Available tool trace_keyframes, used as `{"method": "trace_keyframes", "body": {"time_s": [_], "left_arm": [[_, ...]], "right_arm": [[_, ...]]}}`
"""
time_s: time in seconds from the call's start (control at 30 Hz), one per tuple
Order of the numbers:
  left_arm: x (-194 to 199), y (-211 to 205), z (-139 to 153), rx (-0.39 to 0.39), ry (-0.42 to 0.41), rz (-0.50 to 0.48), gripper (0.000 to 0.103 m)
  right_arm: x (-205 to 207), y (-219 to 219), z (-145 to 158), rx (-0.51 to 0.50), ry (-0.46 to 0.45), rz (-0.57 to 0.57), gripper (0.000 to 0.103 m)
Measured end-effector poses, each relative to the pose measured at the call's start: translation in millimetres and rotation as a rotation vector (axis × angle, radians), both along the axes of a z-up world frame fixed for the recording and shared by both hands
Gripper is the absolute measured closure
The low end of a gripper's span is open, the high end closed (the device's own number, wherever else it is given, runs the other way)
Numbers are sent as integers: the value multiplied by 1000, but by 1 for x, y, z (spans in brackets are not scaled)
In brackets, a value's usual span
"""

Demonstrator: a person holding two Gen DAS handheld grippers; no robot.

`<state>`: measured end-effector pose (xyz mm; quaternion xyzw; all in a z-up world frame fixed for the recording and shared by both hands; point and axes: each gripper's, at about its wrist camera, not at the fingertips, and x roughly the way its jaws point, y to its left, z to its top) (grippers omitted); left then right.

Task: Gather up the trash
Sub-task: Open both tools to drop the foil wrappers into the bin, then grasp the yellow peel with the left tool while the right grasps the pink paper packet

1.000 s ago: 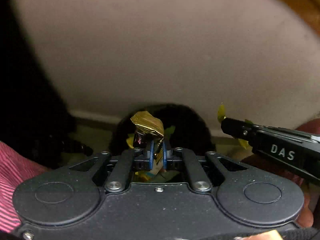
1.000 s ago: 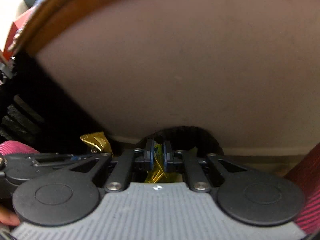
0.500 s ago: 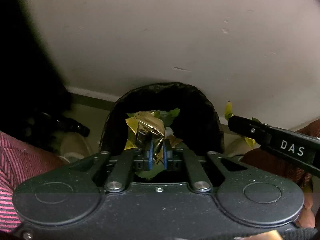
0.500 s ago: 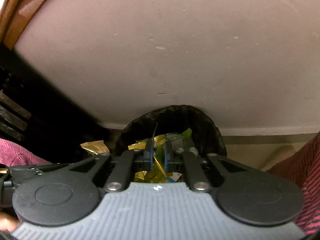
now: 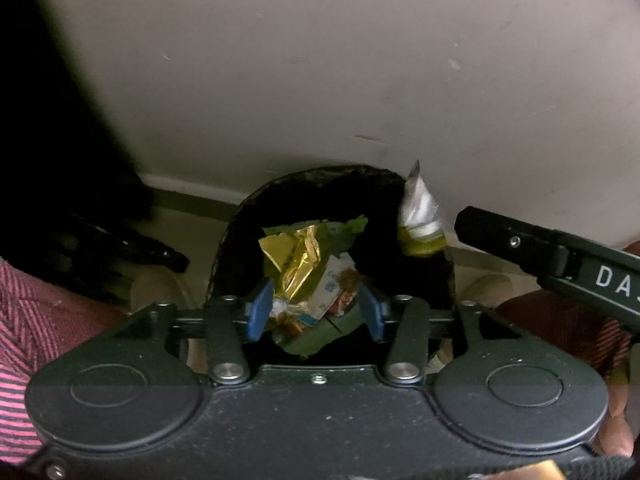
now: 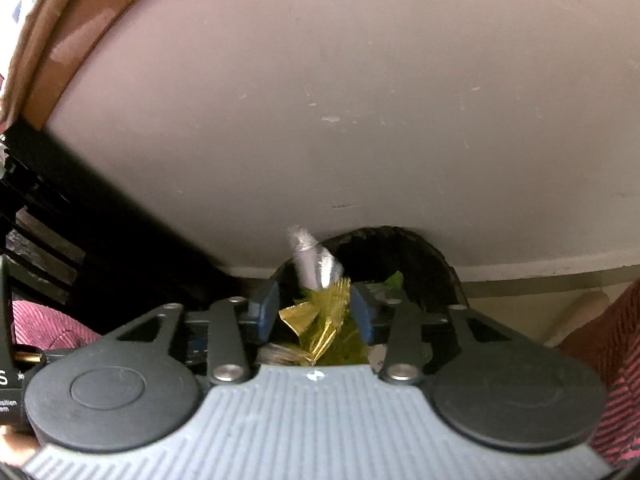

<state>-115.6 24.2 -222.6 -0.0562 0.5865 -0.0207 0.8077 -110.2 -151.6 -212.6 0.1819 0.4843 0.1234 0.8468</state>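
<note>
Trash sits in the black-lined bin (image 5: 312, 188) on the floor against the pale wall (image 5: 320, 60): gold foil wrapper (image 5: 298, 258) on top of the pile, green leafy scrap (image 5: 344, 228) behind it, a printed white carton piece (image 5: 330, 288) below it. Left gripper (image 5: 316, 308) is right above the bin mouth, blue fingers (image 5: 258, 310) opening, about half spread; gold wrapper and carton piece show in the gap but neither pad presses on them, so nothing gripped. Silver-and-yellow wrapper (image 5: 420, 216) is at the bin's right rim in the left wrist view, just off the tip of the right gripper's black finger that enters from the right; can't tell if it's touching that tip or loose in the air. Right wrist view: right gripper (image 6: 316, 306) also over the bin (image 6: 400, 240), fingers (image 6: 266, 308) opening, roughly half spread. Crumpled gold foil (image 6: 316, 320) between them, pads clear of it on both sides; the silver wrapper (image 6: 314, 260) is blurred just beyond the fingertips. Red striped sleeves (image 5: 24, 320) at both frame edges, dark furniture (image 6: 48, 208) to the left, a light shoe (image 5: 156, 288) on the floor beside the bin.
</note>
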Motion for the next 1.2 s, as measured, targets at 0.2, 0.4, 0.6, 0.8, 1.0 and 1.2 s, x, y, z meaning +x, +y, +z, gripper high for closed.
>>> {"method": "trace_keyframes", "body": {"time_s": [0.2,0.4,0.6,0.8,1.0,1.2], "left_arm": [[2,1,2,8,12,11,49],[-1,1,17,19,-34,3,45],[-1,0,35,25,-68,-9,44],[-9,-1,76,30,-147,-42,37],[-29,-7,137,29,-299,-109,20],[-42,-10,195,-10,-426,-152,17]], "right_arm": [[-2,0,3,3,-8,0,41],[-5,-2,8,5,-29,1,39],[-8,-1,19,-14,-49,10,39],[-17,-6,51,-39,-116,23,37],[-33,-14,109,-80,-240,81,32],[-47,-19,170,-121,-389,145,28]]}}
